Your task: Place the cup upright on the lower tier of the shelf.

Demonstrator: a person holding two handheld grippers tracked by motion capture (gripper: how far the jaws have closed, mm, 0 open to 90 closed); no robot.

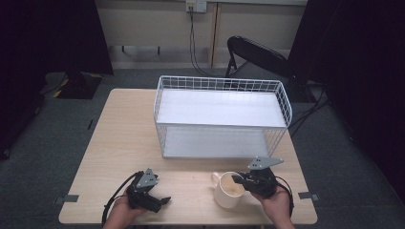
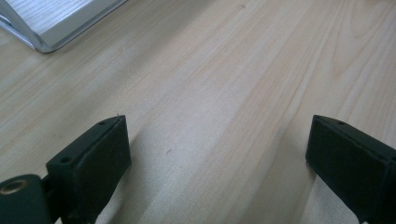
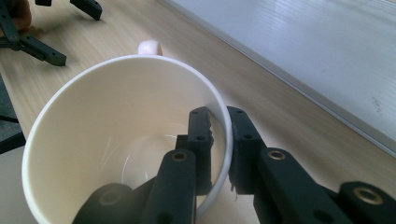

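A cream mug (image 1: 228, 191) stands upright near the table's front edge, its handle toward the left. My right gripper (image 1: 240, 180) is shut on the mug's right rim, one jaw inside and one outside the wall (image 3: 223, 140). The mug (image 3: 116, 140) looks empty inside. My left gripper (image 1: 162, 200) rests low at the front left of the table, held in a hand. In its own view its jaws stand wide apart over bare wood, and the left gripper (image 2: 217, 154) is open with nothing between them.
A white wire basket (image 1: 222, 117) with a white panel floor lies on the table behind both grippers, its open side facing the front. A black folding chair (image 1: 255, 55) stands beyond the table. Bare wood (image 1: 124, 138) stretches left of the basket.
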